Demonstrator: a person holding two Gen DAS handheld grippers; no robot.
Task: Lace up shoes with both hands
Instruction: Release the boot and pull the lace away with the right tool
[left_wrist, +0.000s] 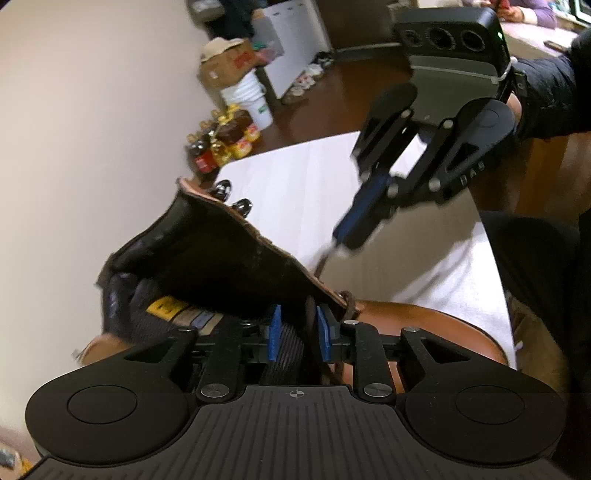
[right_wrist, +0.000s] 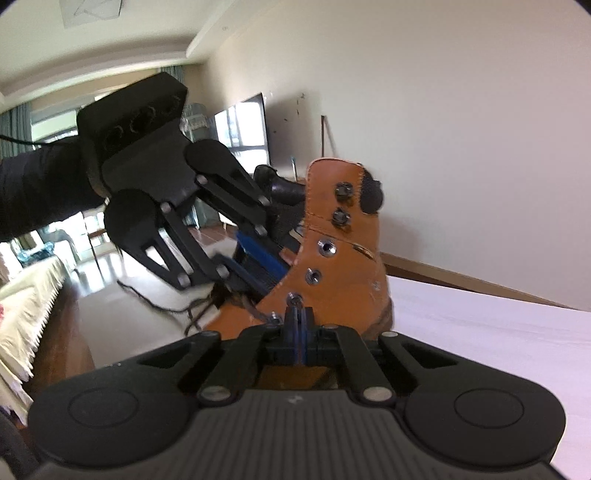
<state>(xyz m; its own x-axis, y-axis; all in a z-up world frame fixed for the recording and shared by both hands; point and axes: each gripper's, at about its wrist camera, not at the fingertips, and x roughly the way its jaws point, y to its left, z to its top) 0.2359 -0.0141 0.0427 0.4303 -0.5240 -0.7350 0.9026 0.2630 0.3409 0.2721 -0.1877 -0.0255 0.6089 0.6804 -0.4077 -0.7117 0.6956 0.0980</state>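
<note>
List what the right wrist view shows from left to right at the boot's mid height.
Sleeved arm → left gripper → tan boot → bare wall.

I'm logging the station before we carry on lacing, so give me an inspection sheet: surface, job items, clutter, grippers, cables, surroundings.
Surface: white table, with the boot standing on it.
Job's things: tan boot, upper eyelets unlaced; dark lace, loose end trailing by the boot's front.
Clutter: bottles, white bucket and cardboard box, all on the floor by the wall.
Grippers: left gripper at the boot's opening, fingers either side of the flap edge, grip unclear; right gripper shut on the lace at a lower eyelet.
Cables: thin black cable behind the left sleeve.
Surroundings: television, curtains.
</note>
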